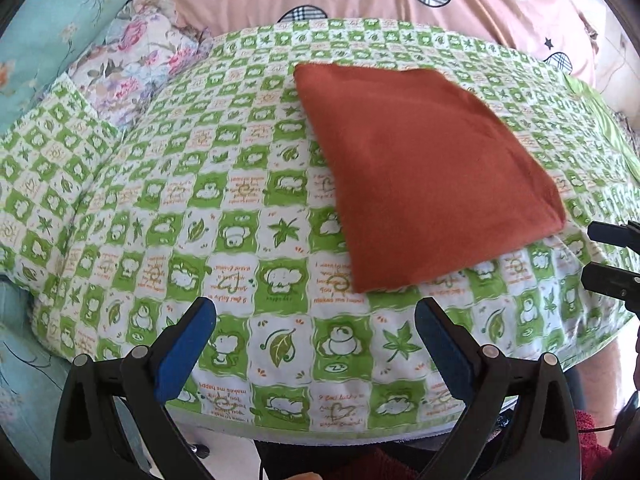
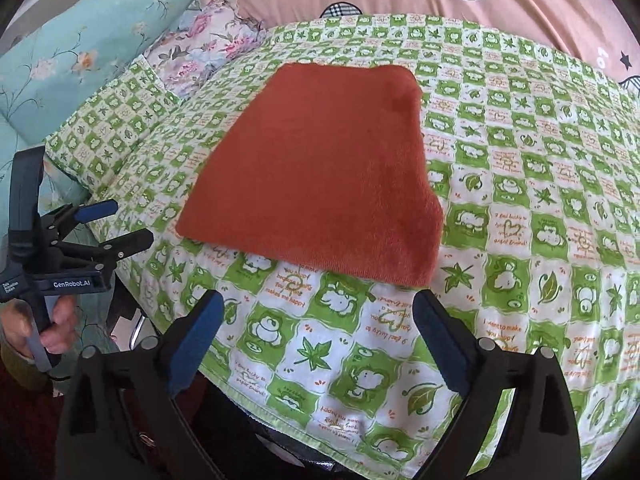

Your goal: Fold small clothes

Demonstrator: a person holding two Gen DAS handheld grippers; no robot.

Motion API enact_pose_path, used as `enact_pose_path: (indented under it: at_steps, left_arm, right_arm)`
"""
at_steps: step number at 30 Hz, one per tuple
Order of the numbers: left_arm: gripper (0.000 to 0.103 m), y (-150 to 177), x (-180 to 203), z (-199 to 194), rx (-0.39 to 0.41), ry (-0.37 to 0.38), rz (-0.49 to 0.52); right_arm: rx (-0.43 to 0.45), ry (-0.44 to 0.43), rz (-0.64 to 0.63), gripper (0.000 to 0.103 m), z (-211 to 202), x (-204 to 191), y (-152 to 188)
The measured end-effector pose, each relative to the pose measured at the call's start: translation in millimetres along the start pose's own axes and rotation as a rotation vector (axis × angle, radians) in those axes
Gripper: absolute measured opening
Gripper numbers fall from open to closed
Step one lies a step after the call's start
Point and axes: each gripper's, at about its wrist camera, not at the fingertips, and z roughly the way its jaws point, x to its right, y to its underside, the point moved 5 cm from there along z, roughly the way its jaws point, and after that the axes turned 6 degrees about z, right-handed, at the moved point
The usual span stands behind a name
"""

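- Left gripper (image 1: 316, 320) gapes wide, holding nothing; its body reads "GenRobot.AI".
- Right gripper (image 2: 318, 316) likewise spread, holding nothing.
- Rust-red cloth (image 2: 320, 172), folded flat, lies just ahead on the green checked sheet (image 2: 520, 208), printed "makes me happy".

Bright even daylight, sharp, fisheye-bent dark edges

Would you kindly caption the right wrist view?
Open right gripper faces a rust-orange cloth lying flat on green checked bedding.
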Motion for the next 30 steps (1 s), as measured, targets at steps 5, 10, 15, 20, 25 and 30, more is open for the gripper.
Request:
enact_pose_path:
  at_steps: [5, 10, 15, 20, 25, 30]
  left_arm:
    - [0.101, -14.8, 2.7, -11.2, 0.037, -0.017, 0.031]
    - [0.102, -25.0, 2.8, -6.5, 0.051, -0.028, 0.035]
    - [0.102, -31.0, 3.6, 5.4, 0.046, -0.031, 0.044]
    - [0.102, -35.1, 5.3, 12.3, 0.045, -0.039, 0.047]
    - [0.102, -37.9, 4.0, 17.2, 0.038, -0.043, 0.041]
    - [0.102, -41.7, 3.1, 21.1, 0.034, -0.045, 0.035]
  right_arm:
    - [0.027, -0.01, -0.028, 0.099, -6.7, -5.4, -15.2]
    - [0.015, -0.006, -0.033, 0.101, 6.8, -6.3, -22.3]
    - [-0.007, -0.009, -0.036, 0.101, 21.9, -8.6, -23.6]
    - [-0.014, -0.017, -0.041, 0.101, 30.6, -11.7, -27.5]
    - [-0.016, -0.02, -0.045, 0.101, 35.9, -11.4, -35.6]
    - [-0.008, -0.027, -0.03, 0.101, 38.6, -10.1, -45.0]
